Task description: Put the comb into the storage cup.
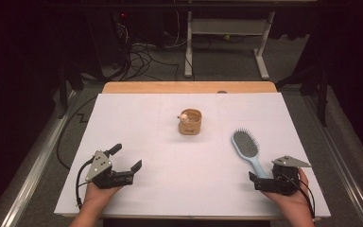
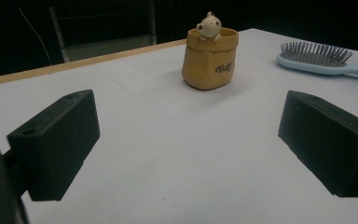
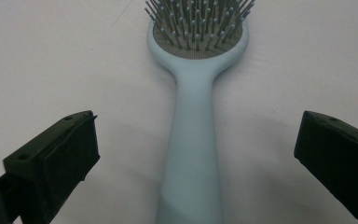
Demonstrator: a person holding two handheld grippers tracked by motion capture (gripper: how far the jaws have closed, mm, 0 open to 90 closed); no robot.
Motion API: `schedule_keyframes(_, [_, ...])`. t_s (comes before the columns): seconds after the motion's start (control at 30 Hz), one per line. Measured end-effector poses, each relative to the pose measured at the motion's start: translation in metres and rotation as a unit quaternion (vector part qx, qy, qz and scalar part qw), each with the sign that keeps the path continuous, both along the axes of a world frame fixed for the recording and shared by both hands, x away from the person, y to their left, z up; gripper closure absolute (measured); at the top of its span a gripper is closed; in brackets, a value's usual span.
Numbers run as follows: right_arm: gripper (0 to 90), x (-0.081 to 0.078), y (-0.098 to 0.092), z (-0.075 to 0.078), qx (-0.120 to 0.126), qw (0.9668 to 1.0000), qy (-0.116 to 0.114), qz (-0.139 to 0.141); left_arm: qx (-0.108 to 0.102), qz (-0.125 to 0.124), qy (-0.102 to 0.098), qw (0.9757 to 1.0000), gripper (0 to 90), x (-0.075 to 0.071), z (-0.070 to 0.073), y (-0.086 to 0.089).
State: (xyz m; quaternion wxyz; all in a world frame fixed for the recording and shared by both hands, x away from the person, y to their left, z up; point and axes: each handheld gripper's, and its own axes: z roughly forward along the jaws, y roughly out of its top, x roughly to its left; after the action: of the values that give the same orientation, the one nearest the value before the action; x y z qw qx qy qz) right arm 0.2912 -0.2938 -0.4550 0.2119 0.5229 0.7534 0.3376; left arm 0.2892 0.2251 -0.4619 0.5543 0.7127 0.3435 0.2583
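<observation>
Straddling the handle of the pale blue hairbrush [image 3: 193, 140], my right gripper [image 3: 196, 158] has its jaws spread wide with clear gaps on both sides; nothing is gripped. The hairbrush lies flat, bristles up, near the right edge of the tabletop [image 1: 170, 189], handle toward the near right corner, head pointing away from me. My left gripper [image 1: 123, 163] sits near the near left corner, jaws likewise wide apart and empty.

Step in hand, as I judge it: the brush is either about to be grasped or has just been set down. A grasp calls for centring the handle between the pads, then closing squarely.

Count: one hairbrush, one tan pouch [image 1: 190, 122] near the tabletop's centre, one small figure [image 2: 209, 25] peeking over its rim, two grippers.
</observation>
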Motion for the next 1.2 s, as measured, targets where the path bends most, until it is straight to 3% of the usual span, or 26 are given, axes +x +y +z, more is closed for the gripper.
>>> schedule_keyframes(0.4, [0.5, 0.017, 0.009, 0.014, -0.011, 0.9995, 0.018, 0.022, -0.001, -0.002, 0.001, 1.0000, 5.9, -0.001, 0.000, -0.001])
schedule_keyframes(0.87, [0.4, 0.056, 0.021, 0.028, -0.039, 0.9981, 0.038, 0.028, -0.003, -0.003, 0.000, 1.0000, 5.9, -0.001, 0.000, -0.001])
schedule_keyframes(1.2, [0.4, 0.079, 0.032, 0.020, -0.054, 0.9964, 0.060, 0.023, -0.004, -0.003, -0.001, 1.0000, 5.9, -0.001, 0.000, 0.000])
